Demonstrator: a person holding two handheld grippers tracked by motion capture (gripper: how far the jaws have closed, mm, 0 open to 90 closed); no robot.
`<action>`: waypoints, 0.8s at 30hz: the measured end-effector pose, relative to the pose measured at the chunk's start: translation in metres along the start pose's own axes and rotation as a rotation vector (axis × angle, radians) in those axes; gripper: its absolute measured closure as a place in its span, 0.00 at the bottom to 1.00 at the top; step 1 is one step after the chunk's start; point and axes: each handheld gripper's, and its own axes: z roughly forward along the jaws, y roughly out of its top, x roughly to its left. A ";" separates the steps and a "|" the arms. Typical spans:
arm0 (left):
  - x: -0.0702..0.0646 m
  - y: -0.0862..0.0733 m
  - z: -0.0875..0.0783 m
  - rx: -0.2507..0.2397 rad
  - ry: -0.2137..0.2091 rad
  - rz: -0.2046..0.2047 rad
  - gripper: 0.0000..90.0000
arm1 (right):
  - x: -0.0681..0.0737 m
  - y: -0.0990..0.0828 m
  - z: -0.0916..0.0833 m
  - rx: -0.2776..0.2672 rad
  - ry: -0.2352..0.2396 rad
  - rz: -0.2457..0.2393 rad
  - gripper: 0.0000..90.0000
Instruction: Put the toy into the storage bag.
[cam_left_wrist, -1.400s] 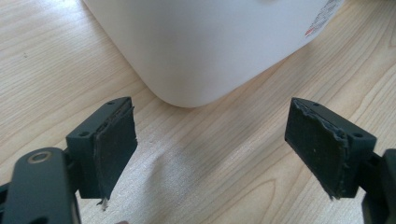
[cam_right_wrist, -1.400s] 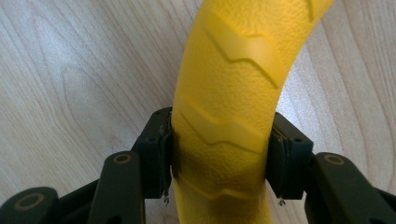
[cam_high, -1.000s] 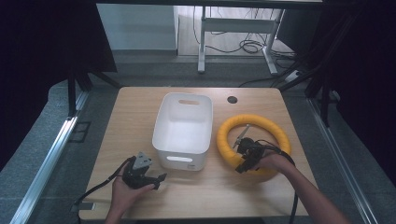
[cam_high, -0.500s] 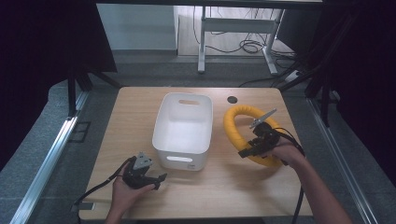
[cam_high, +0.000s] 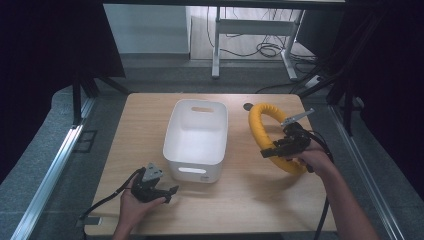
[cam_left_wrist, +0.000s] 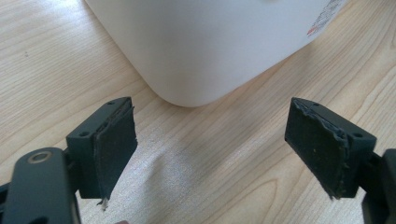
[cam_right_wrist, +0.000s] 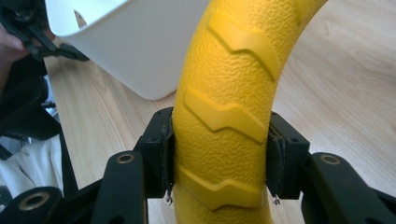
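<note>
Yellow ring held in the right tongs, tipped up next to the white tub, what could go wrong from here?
1. The yellow textured rubber ring is pinched at one spot on its band by the right tongs, so it may swing or slip.
2. It stands close to the white plastic tub and could knock the rim.

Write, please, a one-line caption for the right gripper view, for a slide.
Right gripper clamps the textured yellow ring between its jaws, beside the white bin on the wooden table.

A textured yellow ring (cam_high: 260, 131) with raised chevron treads is being held tilted on edge, right of the empty white bin (cam_high: 196, 137).
</note>
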 end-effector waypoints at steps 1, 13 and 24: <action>0.000 0.000 0.000 0.000 0.000 0.001 0.19 | -0.001 0.000 -0.002 -0.005 0.002 0.001 0.57; 0.000 0.000 0.000 0.000 0.002 0.000 0.19 | -0.006 -0.002 -0.020 -0.115 0.001 0.011 0.57; 0.000 0.000 -0.001 -0.006 0.001 -0.003 0.19 | -0.004 -0.002 -0.036 -0.240 0.009 0.013 0.57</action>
